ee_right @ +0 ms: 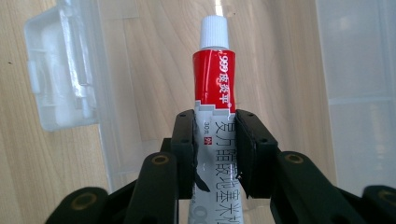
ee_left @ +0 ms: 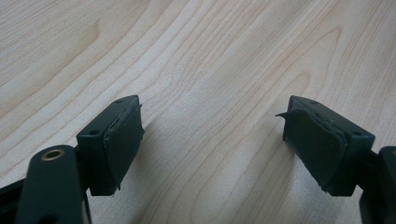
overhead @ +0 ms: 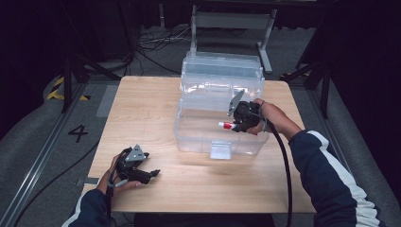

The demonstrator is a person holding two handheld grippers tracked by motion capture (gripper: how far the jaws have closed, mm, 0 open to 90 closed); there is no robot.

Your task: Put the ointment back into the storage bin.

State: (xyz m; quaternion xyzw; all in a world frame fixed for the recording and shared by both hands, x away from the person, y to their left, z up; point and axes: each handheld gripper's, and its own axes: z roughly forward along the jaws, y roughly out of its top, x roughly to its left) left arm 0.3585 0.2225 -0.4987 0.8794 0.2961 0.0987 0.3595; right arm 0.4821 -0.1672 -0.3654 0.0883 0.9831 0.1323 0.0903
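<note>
Tube (ee_right: pixel 215 88) clamped between right gripper (ee_right: pixel 215 154) jaws over clear box (overhead: pixel 208 137).

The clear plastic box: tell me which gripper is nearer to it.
Right. The right gripper hangs over the clear plastic box, clamped on a tube. The left gripper rests open on the table, off the box's front left corner.

On the red-and-white ointment tube (ee_right: pixel 215 121) with the white ribbed cap, you can read "999" followed by Chinese characters in white on the red band, and "30" beside black Chinese print on the white body. At nine o'clock from the table, a black "4" (overhead: pixel 77 133) marks the grey floor.
</note>
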